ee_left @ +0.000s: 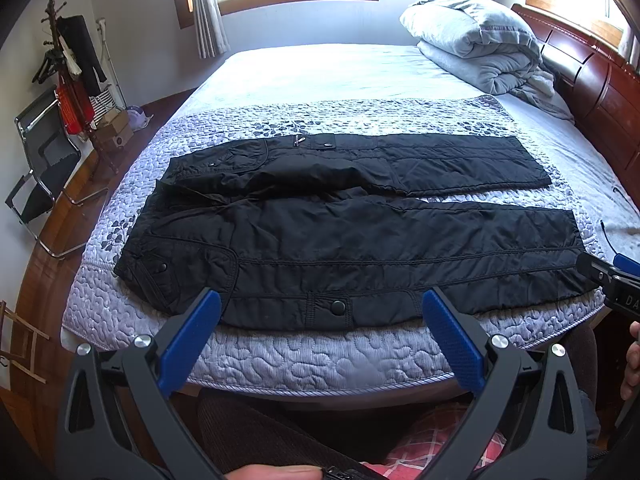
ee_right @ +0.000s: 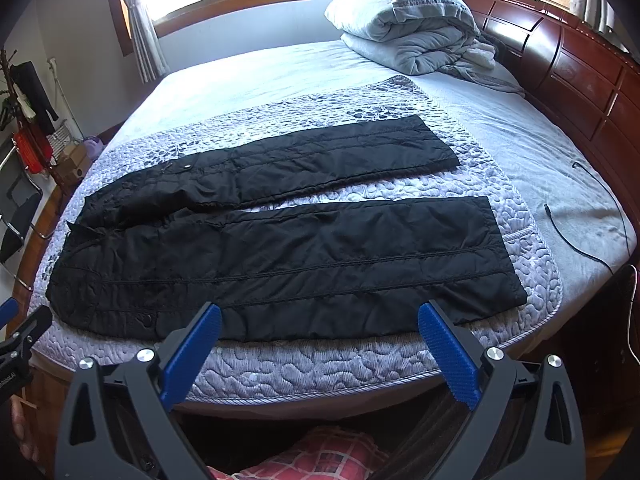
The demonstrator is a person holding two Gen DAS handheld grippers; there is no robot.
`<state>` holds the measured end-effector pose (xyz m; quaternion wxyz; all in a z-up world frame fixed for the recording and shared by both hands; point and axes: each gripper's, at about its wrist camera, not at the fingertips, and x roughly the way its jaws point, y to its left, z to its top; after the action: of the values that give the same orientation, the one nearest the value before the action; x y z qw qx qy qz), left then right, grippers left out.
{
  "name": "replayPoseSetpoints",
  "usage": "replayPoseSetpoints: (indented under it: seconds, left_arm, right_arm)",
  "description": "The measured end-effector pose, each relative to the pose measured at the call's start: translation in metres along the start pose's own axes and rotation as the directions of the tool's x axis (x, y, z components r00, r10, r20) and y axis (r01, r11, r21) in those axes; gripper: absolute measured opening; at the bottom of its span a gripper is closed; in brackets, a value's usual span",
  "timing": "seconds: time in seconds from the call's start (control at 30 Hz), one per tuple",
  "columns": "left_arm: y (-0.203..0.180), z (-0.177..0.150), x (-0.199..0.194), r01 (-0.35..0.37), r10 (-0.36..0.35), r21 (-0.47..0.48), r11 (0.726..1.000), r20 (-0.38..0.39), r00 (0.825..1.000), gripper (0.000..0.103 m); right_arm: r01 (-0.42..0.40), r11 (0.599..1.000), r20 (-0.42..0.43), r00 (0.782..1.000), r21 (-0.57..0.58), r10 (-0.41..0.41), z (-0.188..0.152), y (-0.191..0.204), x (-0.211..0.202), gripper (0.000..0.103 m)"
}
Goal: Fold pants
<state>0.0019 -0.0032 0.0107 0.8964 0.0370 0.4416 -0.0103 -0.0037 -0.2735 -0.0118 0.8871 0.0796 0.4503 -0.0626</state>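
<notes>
Black quilted pants lie flat on the bed's patterned quilt, waistband to the left, both legs stretched to the right and slightly apart. They also show in the right wrist view. My left gripper is open and empty, hovering above the near edge of the bed by the near leg's snap pocket. My right gripper is open and empty, above the near edge by the near leg's lower half. The right gripper's tip shows at the right edge of the left wrist view.
A folded grey duvet sits at the bed's far right by the wooden headboard. A black cable lies on the sheet at right. A chair and coat rack stand on the floor at left.
</notes>
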Motion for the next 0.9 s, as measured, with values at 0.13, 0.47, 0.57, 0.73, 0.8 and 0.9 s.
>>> replayPoseSetpoints:
  seconds: [0.13, 0.47, 0.57, 0.73, 0.8, 0.9]
  left_arm:
    - [0.0003, 0.0005, 0.0000, 0.002, -0.002, 0.001, 1.000, 0.000, 1.000, 0.101]
    - [0.0025, 0.0035, -0.0006, 0.004, -0.004, 0.004, 1.000, 0.003, 1.000, 0.101]
    - [0.0023, 0.0034, -0.0006, 0.003, -0.003, 0.004, 1.000, 0.003, 1.000, 0.101]
    - [0.0011, 0.0025, -0.0005, 0.001, -0.001, 0.007, 1.000, 0.003, 1.000, 0.101]
    - [0.0009, 0.0031, 0.0002, -0.002, 0.002, 0.011, 1.000, 0.004, 1.000, 0.101]
    - [0.0000, 0.0025, 0.0023, -0.003, 0.003, 0.013, 1.000, 0.002, 1.000, 0.101]
  right_arm:
    - [0.000, 1.000, 0.000, 1.000, 0.001, 0.000, -0.0002, -0.0003, 0.0003, 0.099]
    - [0.000, 1.000, -0.002, 1.000, 0.000, 0.000, -0.0006, -0.0002, 0.0014, 0.099]
    - [-0.001, 1.000, -0.005, 1.000, -0.001, 0.001, -0.0015, -0.0009, 0.0028, 0.099]
    - [0.002, 1.000, -0.008, 1.000, -0.002, -0.002, -0.0036, -0.0007, 0.0059, 0.099]
    - [0.003, 1.000, -0.010, 1.000, -0.002, -0.003, -0.0032, -0.0004, 0.0061, 0.099]
    - [0.003, 1.000, -0.016, 1.000, -0.002, -0.003, -0.0033, -0.0005, 0.0089, 0.099]
